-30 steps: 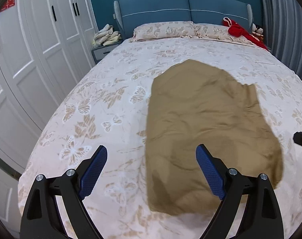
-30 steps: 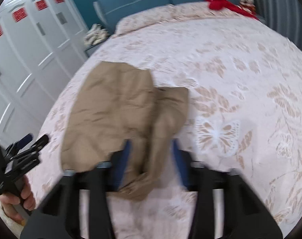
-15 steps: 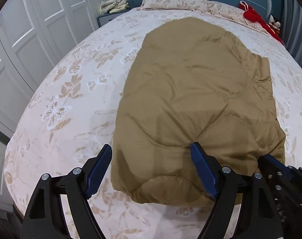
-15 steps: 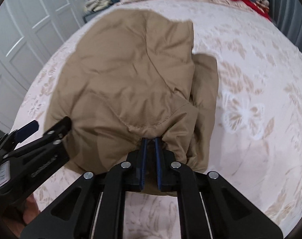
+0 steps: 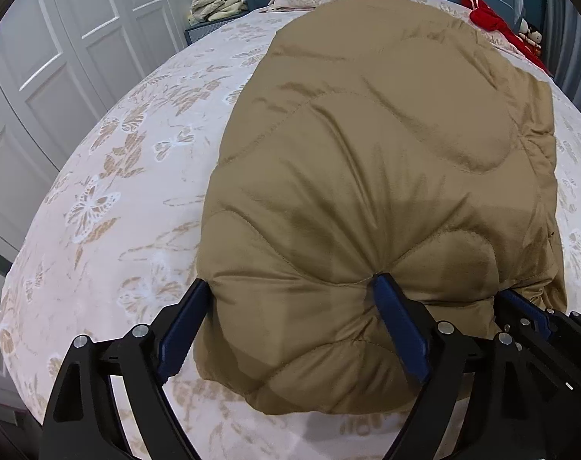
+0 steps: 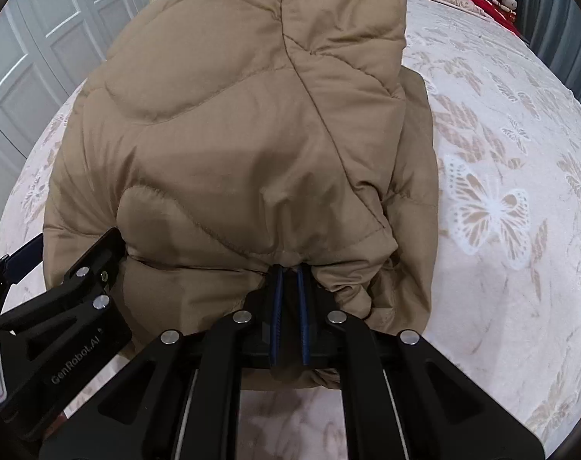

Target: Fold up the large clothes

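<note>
A tan puffy coat (image 5: 367,191) is spread on the bed (image 5: 110,199), near the front edge; the bed has a pink cover with butterflies on it.

In the left view, the left gripper (image 5: 290,295) is seen with its jaws wide apart; the near left corner of the coat is bunched between the two blue pads, and both pads press against the cloth; the right gripper (image 5: 528,314) is seen only as a black shape at the coat's right corner. White doors (image 5: 60,57), a pile of pale cloth (image 5: 217,0) on a small table, and a red thing (image 5: 489,19) by the pillow are also seen here.

In the right view, the right gripper (image 6: 289,283) is seen with its jaws nearly closed; a fold of the coat's near edge is pinched between them; the coat's folded layers on the right side are shown only here; the left gripper is seen at the lower left, against the coat's left corner.
</note>
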Demonstrator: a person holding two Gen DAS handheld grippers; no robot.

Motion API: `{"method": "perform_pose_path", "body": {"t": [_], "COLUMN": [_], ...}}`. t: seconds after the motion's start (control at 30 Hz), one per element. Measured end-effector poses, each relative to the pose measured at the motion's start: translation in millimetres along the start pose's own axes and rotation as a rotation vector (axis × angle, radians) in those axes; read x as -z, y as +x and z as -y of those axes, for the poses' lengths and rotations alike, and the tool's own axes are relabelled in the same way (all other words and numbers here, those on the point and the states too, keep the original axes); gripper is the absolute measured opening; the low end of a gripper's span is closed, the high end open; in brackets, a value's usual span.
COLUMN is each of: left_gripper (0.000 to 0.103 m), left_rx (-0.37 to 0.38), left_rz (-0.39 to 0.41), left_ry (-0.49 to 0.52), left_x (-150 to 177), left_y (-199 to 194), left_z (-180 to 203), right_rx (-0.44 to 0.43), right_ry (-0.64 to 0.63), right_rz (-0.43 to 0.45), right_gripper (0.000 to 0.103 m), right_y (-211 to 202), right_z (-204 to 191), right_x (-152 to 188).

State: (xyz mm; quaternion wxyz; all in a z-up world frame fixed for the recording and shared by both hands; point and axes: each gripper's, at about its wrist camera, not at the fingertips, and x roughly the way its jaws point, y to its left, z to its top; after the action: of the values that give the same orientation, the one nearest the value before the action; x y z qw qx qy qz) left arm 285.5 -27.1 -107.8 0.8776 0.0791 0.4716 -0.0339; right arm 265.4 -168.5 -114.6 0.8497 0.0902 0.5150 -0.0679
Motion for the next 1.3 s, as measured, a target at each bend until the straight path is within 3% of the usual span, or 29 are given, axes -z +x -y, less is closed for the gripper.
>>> {"method": "perform_pose_path", "body": {"t": [0.3,0.5,0.57,0.6,0.67,0.73,1.0,1.3], "left_gripper": [0.089,0.092,0.092,0.092,0.091,0.091,0.091,0.091], "left_rx": [-0.025,-0.004,0.033,0.044,0.037,0.022,0.021,0.001], "left_rz": [0.017,-0.02,-0.039,-0.037,-0.022,-0.012,-0.012,0.048], "left_ry": [0.012,-0.001,-0.031,-0.046,-0.061,-0.048,-0.059,-0.004], "left_x": [4,1,4,9,24,43,122,165], "left_y": [6,2,-12,-19,-39,-53,-95,-130], "left_z": [6,0,-8,-12,-18,-19,-21,-14], "right_rx": [0.013,0.003,-0.013,-0.031,-0.053,-0.038,0.018,0.072], "right_ry": [-0.01,-0.019,0.002,0.02,0.028,0.018,0.042,0.074], "right_rz": [0.026,0.062,0.054,0.066,0.119,0.184,0.221,0.252], "right_gripper": [0.006,0.006,0.011,0.021,0.055,0.066,0.077,0.082], "right_y": [3,-5,-23,-38,-66,-95,-141,-159], "right_z": [-7,-13,-10,-8,-6,-7,-2,10], "right_x": [6,16,23,29,44,69,159,201]}}
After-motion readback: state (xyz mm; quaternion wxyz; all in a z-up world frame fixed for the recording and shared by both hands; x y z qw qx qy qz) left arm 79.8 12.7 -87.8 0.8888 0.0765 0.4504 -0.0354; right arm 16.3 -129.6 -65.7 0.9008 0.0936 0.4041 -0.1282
